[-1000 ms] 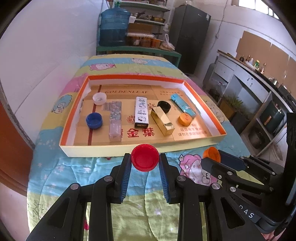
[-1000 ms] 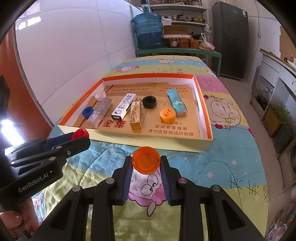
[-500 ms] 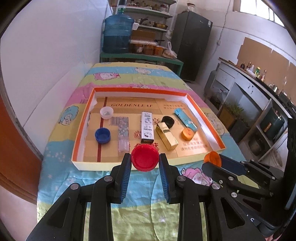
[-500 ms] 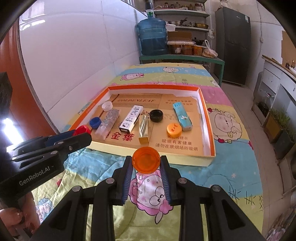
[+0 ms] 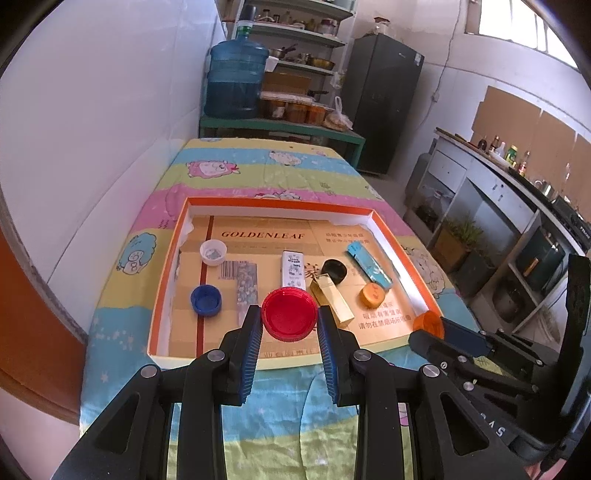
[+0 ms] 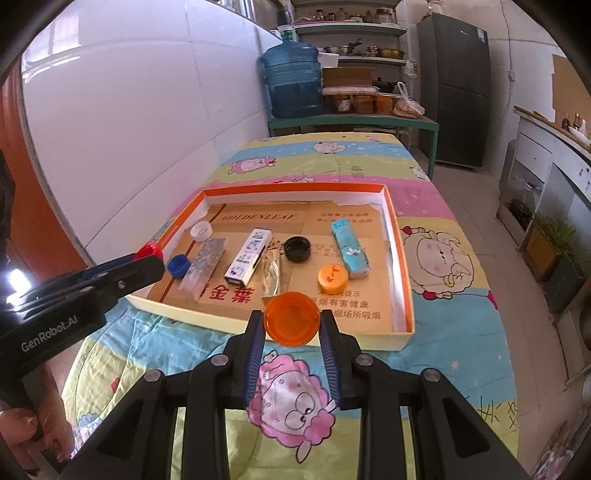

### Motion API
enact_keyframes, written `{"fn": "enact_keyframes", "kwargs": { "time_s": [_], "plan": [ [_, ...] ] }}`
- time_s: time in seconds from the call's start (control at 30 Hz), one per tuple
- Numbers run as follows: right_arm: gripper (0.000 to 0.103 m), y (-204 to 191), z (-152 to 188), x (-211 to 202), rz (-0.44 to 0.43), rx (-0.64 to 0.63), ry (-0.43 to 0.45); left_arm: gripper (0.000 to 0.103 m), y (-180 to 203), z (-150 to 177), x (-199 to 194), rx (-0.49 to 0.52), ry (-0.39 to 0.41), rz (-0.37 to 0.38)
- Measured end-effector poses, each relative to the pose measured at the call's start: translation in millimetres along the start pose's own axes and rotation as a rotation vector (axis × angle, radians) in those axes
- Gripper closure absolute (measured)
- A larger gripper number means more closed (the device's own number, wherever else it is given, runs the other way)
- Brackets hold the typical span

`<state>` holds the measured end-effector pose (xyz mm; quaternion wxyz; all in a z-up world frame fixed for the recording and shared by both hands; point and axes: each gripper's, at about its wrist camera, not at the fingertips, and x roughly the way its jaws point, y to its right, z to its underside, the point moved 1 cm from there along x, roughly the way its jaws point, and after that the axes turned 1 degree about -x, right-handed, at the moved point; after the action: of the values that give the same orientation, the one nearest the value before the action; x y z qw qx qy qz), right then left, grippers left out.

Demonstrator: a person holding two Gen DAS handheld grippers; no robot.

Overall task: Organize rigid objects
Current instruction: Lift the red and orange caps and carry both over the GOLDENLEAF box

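Bedsheet (image 5: 236, 173) cartoon-printed, under tray (image 5: 280, 201); shelves (image 5: 295, 33) behind.

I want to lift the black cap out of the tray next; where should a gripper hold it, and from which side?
Grip the black cap across its round rim from above; it lies flat, open side up, with free space around it.

The desk (image 6: 436, 206) is covered by a cartoon-printed cloth (image 6: 461, 332) in pink, yellow, blue and green bands with sheep figures. One long side runs along a white wall. Directly on the cloth lies a shallow cardboard tray (image 6: 402, 273) with orange inner rim and pale outer walls, set roughly at the middle of the desk, its printed brown floor facing up.
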<state>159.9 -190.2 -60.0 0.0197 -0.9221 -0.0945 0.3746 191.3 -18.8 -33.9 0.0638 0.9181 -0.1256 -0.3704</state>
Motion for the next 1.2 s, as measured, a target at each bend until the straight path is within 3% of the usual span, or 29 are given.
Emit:
{"fn": "enact_keyframes", "kwargs": {
  "time_s": [0.37,1.2],
  "plan": [
    [0.073,12.2,-14.9,13.0,0.006,0.018,0.007,0.072,2.3,-1.7,24.4,0.004,-0.046,0.001],
    [0.073,23.8,-19.9,58.9,-0.021,0.039,-0.065,0.072,5.5,5.9,79.4,-0.001,-0.183,-0.018]
  ]
}}
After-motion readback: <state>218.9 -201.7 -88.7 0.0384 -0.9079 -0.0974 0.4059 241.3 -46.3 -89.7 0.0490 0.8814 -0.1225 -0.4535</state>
